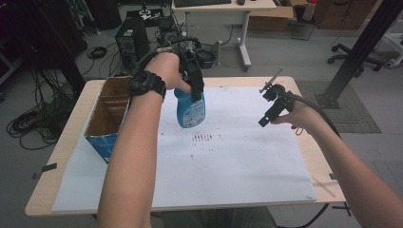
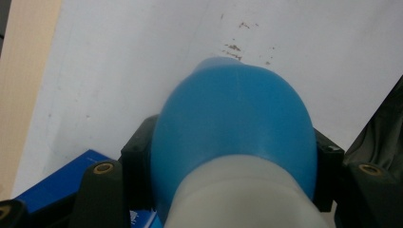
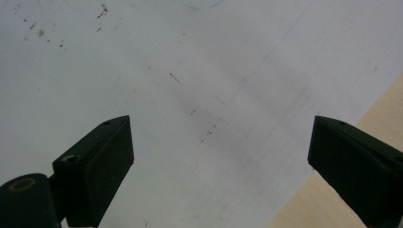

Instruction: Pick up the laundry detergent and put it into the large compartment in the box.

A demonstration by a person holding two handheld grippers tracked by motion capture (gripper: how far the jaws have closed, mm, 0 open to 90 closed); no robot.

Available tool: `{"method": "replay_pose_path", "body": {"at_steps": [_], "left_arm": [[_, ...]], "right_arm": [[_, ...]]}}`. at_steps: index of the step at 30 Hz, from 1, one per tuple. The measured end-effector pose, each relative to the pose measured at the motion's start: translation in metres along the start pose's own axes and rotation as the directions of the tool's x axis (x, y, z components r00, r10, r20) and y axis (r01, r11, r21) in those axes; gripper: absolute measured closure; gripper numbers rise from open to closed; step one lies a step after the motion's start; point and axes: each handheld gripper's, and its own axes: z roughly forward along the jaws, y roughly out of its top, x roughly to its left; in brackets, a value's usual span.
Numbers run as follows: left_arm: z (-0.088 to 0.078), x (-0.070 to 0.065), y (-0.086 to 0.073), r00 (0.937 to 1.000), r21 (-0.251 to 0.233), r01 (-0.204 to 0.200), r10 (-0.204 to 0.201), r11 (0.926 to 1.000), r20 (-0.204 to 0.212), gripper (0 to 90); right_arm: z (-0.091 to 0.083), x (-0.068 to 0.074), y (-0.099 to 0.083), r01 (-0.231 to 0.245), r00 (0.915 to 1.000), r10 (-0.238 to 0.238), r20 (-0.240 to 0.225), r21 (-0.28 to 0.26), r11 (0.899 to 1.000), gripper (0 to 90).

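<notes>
While the left gripper (image 1: 192,95) is clamped on the blue plastic spray bottle (image 1: 190,110), gripping it high, near where the blue body meets its white top, the bottle hangs above the white paper sheet (image 1: 237,161) toward the table's far-left part, just right of the open cardboard box with blue sides (image 1: 107,118). By my reading, the step in hand is carrying it to that box. Keep the grip firm and the bottle upright, lift until its base clears the box's near wall, then travel left and lower it straight into 1 compartment before letting go. The right gripper (image 1: 272,107), jaws wide apart with nothing between them, hovers near the far-right corner; it should stay clear there.
</notes>
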Motion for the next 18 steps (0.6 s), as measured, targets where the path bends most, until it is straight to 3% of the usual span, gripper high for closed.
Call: {"method": "replay_pose_path", "body": {"at_steps": [11,14,18], "left_arm": [[-0.016,0.005,-0.005,0.9964,-0.018,0.085,-0.085,0.9962,-0.005,37.6],[-0.02,0.006,-0.005,0.9957,0.006,0.093,-0.093,0.9957,-0.002,37.6],[-0.027,0.007,-0.005,0.9907,-0.01,0.134,-0.134,0.9909,-0.019,37.6]], "right_arm": [[-0.001,0.0,0.0,0.004,1.0,-0.004,0.0,-0.006,1.0,7.9],[-0.002,0.0,-0.001,0.0,1.0,0.0,-0.001,-0.006,1.0,7.9],[-0.003,-0.001,-0.001,0.002,1.0,-0.002,-0.001,-0.008,1.0,7.9]]}}
